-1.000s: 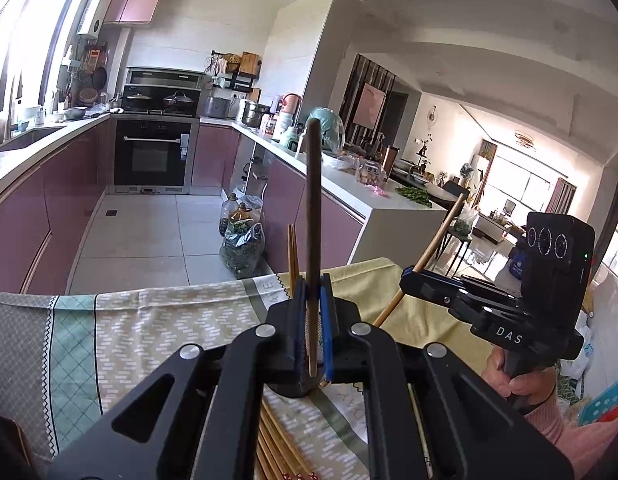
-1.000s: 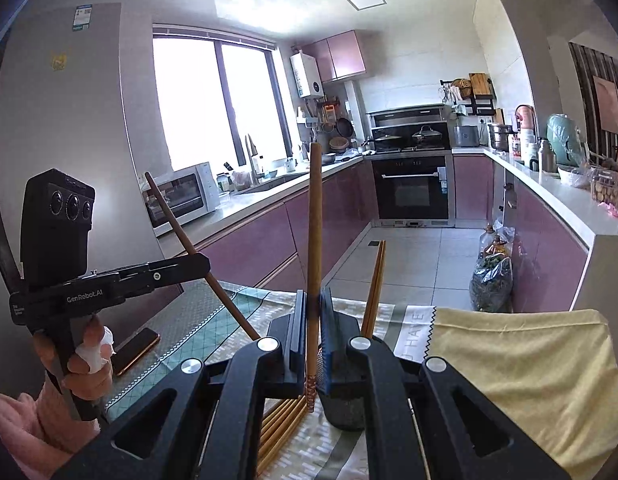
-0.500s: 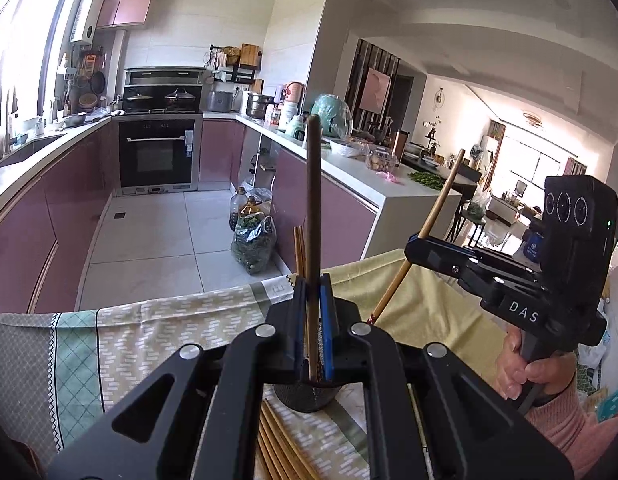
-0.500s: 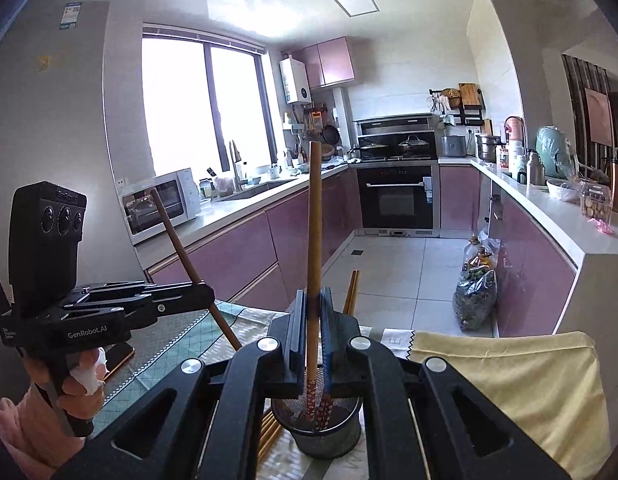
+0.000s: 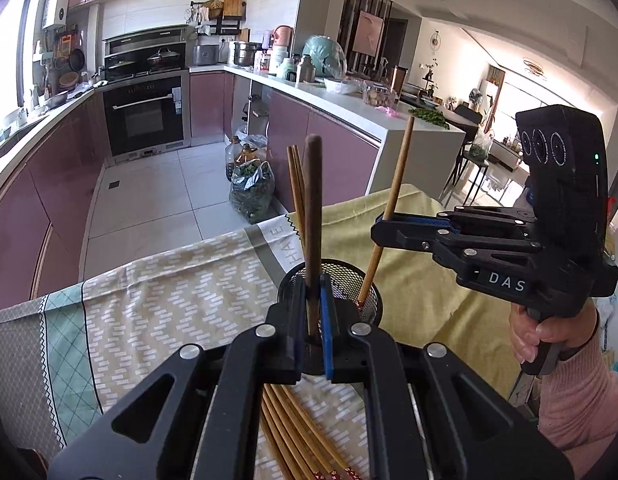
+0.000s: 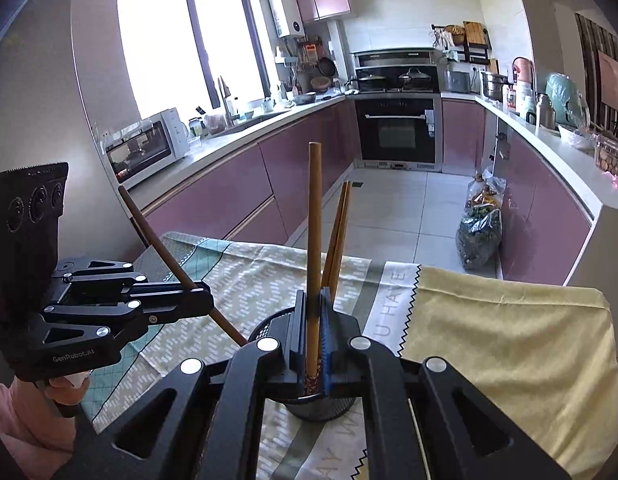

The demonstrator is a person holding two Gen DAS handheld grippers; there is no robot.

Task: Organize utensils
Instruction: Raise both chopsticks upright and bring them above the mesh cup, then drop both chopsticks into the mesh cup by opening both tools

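In the left wrist view the left hand-held gripper [image 5: 313, 322] fills the lower centre of the frame, its black linkage spreading down to both bottom corners. Its two fingers are drawn together on a dark brown chopstick [image 5: 312, 236] that stands nearly upright, the lower end dipping inside the rim of a black mesh holder [image 5: 351, 280] at mid-frame. Two more chopsticks [image 5: 295, 192] already stand in the holder, leaning toward the upper left just behind the held one.

At the right of that frame the right hand-held gripper [image 5: 385, 228] reaches in level from the right edge, a hand in a pink sleeve [image 5: 549, 332] wrapped around its handle at lower right. Its fingers are clamped on a lighter chopstick [image 5: 393, 196] that slants up to the right, with its patterned red tip down in the holder.

The right wrist view shows the same pair mirrored: the right hand-held gripper [image 6: 313, 344] in the lower centre pinches its pale chopstick [image 6: 313, 248] vertically over the mesh holder [image 6: 265, 330], while the left hand-held gripper [image 6: 205, 304] enters level from the left edge with its dark chopstick [image 6: 165, 252] tilted to the upper left.

A bundle of loose chopsticks [image 5: 293, 432] lies on the cloth-covered worktop [image 5: 169, 300] at the bottom centre of the left wrist view, partly under the gripper.
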